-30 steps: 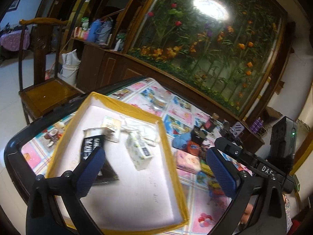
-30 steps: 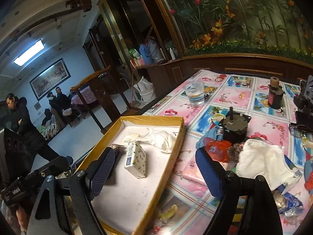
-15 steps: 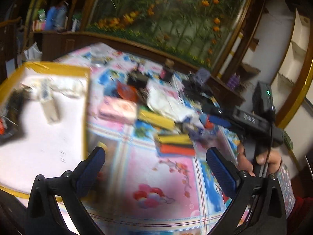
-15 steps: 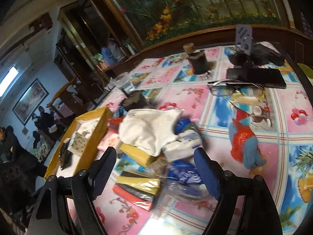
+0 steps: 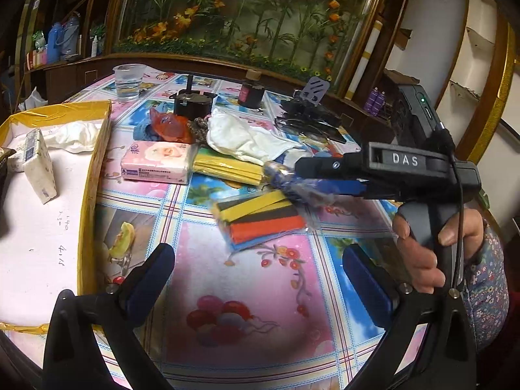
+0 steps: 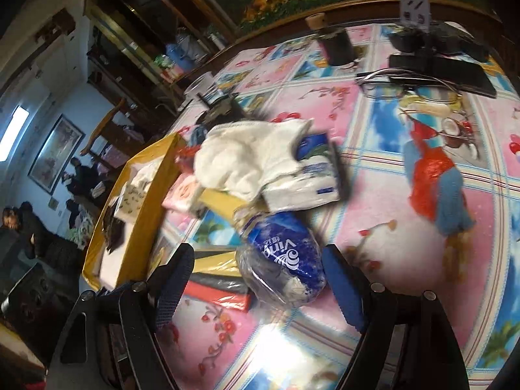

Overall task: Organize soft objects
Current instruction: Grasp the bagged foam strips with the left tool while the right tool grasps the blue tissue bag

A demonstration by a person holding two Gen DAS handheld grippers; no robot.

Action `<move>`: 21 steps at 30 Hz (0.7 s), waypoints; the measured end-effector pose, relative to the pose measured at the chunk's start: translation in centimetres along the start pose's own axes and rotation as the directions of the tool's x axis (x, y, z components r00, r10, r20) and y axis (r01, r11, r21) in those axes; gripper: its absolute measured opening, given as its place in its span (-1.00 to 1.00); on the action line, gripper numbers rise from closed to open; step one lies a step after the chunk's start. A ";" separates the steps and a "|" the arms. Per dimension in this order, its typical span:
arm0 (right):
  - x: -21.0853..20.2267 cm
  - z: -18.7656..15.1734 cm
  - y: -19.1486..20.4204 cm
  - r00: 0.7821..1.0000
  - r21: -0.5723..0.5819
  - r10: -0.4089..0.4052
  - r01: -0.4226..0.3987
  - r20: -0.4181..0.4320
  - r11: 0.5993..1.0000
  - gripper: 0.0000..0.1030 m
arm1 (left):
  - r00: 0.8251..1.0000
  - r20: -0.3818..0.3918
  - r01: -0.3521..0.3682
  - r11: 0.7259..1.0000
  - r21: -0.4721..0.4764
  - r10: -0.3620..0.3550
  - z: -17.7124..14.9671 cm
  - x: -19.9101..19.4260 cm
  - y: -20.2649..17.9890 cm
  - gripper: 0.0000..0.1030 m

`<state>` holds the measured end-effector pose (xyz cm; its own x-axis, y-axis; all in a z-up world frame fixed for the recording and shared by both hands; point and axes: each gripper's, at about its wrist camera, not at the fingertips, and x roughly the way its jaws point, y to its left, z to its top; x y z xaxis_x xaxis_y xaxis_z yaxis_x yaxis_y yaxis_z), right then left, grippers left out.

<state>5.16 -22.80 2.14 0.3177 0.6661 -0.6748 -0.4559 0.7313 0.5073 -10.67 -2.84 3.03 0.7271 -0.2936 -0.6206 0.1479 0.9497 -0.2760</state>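
Note:
A blue tissue pack [image 6: 282, 250] in crinkled plastic lies on the flowered tablecloth between the jaws of my right gripper [image 6: 260, 279]. The jaws are closing, and its pads [image 6: 175, 276] stand a little off the pack. From the left wrist view the right gripper [image 5: 302, 175] reaches in from the right around the same pack [image 5: 286, 178]. My left gripper [image 5: 258, 284] hangs open over bare cloth, just short of a bundle of yellow, black and orange strips [image 5: 260, 221]. A white cloth [image 5: 247, 136], a pink tissue pack [image 5: 156, 162] and a yellow packet [image 5: 227, 167] lie beyond.
The yellow-rimmed white box [image 5: 97, 149] on the left holds a white tissue pack [image 5: 39, 165] and a cloth [image 5: 74, 133]. Further back stand a cup of water [image 5: 127, 81], a black motor [image 5: 191, 104], a dark jar [image 5: 250, 94] and glasses [image 5: 305, 126]. A red-and-blue bag [image 6: 435, 182] lies right.
Both views have swung from the box to the pile on the cloth and dropped lower. The right jaws have come down around the blue tissue pack and narrowed slightly.

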 end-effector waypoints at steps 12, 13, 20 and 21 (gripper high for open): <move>2.0 -0.9 1.4 0.998 -0.084 -0.053 0.050 -0.036 0.995 0.00 | 0.999 -0.004 0.052 0.999 -0.017 -0.052 -0.4 -0.1 0.0 1.00; 2.1 -1.1 1.9 0.999 -0.092 -0.028 0.024 -0.043 0.995 0.00 | 0.999 -0.003 0.052 0.998 -0.018 -0.052 -0.4 -0.1 0.0 1.00; 1.1 -1.6 3.0 1.000 -0.092 0.019 -0.020 -0.011 0.996 0.00 | 1.000 -0.024 0.018 1.000 0.007 -0.018 0.2 0.3 -0.5 1.00; 0.9 -1.4 2.8 1.000 -0.077 0.024 -0.024 -0.002 0.997 0.00 | 1.000 -0.028 0.009 1.000 0.022 -0.008 0.5 0.5 -0.8 1.00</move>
<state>2.97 -20.40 2.19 0.3049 0.6832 -0.6635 -0.5264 0.7015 0.4803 -10.12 -3.67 3.30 0.7070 -0.3042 -0.6384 0.1688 0.9492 -0.2655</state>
